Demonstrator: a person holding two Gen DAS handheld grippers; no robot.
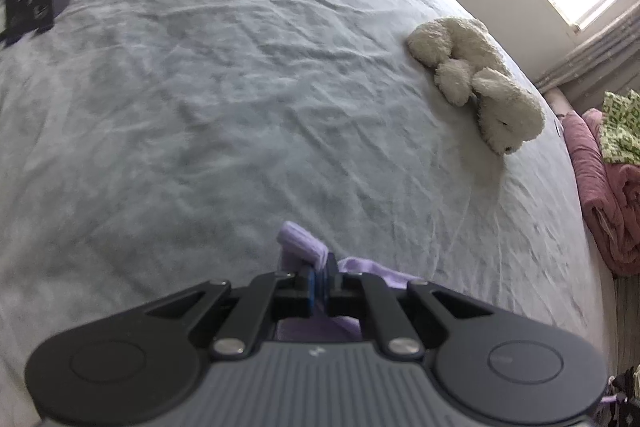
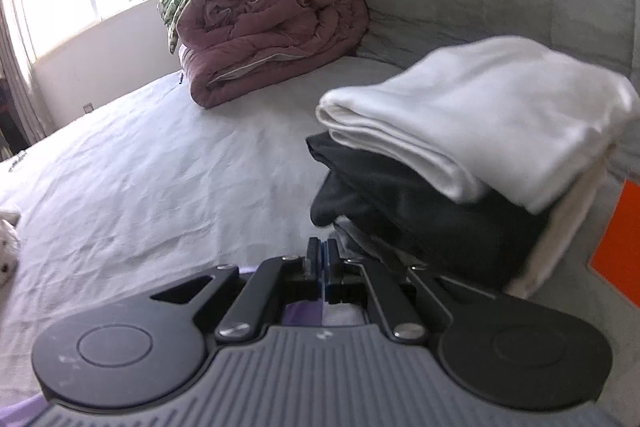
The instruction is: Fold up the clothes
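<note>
Left wrist view: left gripper [image 1: 319, 277] is pinching lilac ribbed knit garment [image 1: 302, 245] over the pale bedsheet [image 1: 224, 99] | right gripper [image 2: 322, 259] is closed, grip unclear | risk: knit slipping, or nudging folded white-and-black clothes stack [image 2: 460, 155].

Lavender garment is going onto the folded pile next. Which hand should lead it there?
Probably right. The right tongs sit just in front of the folded pile; the left tongs, shut on the lavender garment, face open bedsheet.
</note>
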